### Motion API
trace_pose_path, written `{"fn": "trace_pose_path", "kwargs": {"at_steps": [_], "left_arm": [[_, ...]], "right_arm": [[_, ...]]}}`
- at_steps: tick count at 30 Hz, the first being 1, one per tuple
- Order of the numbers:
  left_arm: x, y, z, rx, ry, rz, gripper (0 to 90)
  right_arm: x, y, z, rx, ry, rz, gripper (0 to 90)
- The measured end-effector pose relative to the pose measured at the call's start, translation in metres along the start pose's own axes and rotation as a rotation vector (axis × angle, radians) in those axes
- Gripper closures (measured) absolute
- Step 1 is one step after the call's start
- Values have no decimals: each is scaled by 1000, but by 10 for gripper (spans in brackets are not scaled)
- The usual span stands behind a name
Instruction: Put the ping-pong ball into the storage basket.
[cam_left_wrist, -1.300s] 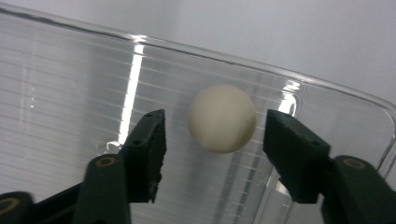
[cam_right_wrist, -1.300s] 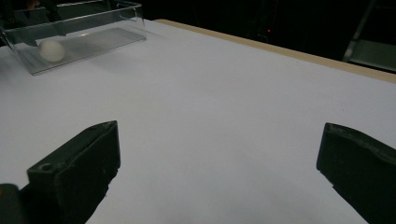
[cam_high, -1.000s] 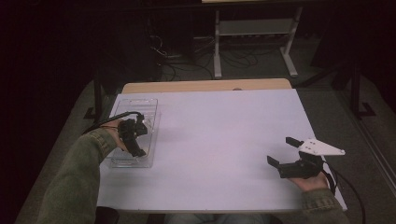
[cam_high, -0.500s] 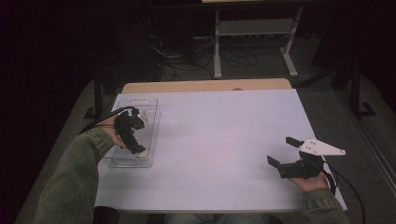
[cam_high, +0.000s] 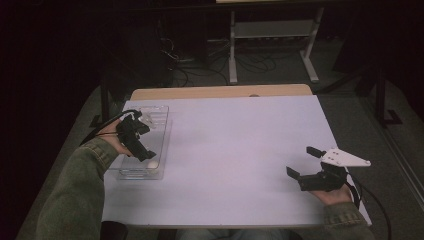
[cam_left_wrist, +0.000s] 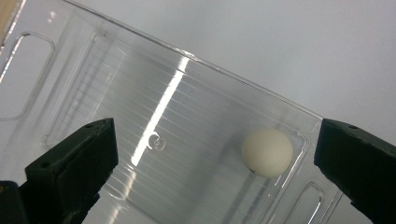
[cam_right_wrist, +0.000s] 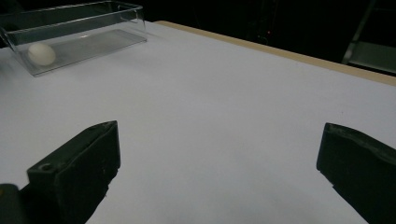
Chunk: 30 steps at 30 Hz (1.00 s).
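Observation:
A clear plastic tray (cam_high: 161, 113) lies at the left edge of the white table (cam_high: 230, 135). A white ball (cam_left_wrist: 267, 152) rests in the tray's near corner, also seen as the ball (cam_right_wrist: 41, 53) through the tray's wall (cam_right_wrist: 93, 28). My left gripper (cam_high: 142, 137) hangs over the tray (cam_left_wrist: 140, 88), pointing down. Its jaws have just been opening and stand wide. In the left gripper view, left gripper (cam_left_wrist: 214, 128), the ball lies loose on the tray floor below them, touched by neither jaw. My right gripper (cam_high: 302, 161) rests open near the table's right front, nothing between its jaws (cam_right_wrist: 219, 135).
A wooden strip (cam_high: 220, 92) borders the table's far edge. Beyond it, on the dark floor, stand a metal frame (cam_high: 270, 35) and loose cables (cam_high: 200, 70). A grey plate (cam_high: 346, 158) tops the right gripper.
The left hand has lifted a little above the tray and its jaws have spread. The ball stays in the tray. The right hand has kept still.

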<state>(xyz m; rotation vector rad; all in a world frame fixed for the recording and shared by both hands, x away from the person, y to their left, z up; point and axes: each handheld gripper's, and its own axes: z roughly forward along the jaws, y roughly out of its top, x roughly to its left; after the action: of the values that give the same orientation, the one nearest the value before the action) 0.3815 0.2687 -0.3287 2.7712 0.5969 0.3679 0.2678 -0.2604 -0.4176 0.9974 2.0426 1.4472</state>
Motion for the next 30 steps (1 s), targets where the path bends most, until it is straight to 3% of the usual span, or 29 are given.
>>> {"fn": "trace_pose_path", "kwargs": {"at_steps": [6, 11, 20, 30], "left_arm": [[-3, -3, -6, -61, -5, -8, 0], [-3, -10, -11, -100, 15, -29, 0], [-9, -13, -17, -128, 33, -26, 0], [-10, -18, -20, -179, 51, -57, 0]], "right_arm": [[0, 0, 0, -3, -2, 1, 0], [0, 0, -1, -8, -7, -3, 0], [0, 0, 0, 1, -7, -3, 0], [0, 0, -1, -4, -3, 0, 0]]}}
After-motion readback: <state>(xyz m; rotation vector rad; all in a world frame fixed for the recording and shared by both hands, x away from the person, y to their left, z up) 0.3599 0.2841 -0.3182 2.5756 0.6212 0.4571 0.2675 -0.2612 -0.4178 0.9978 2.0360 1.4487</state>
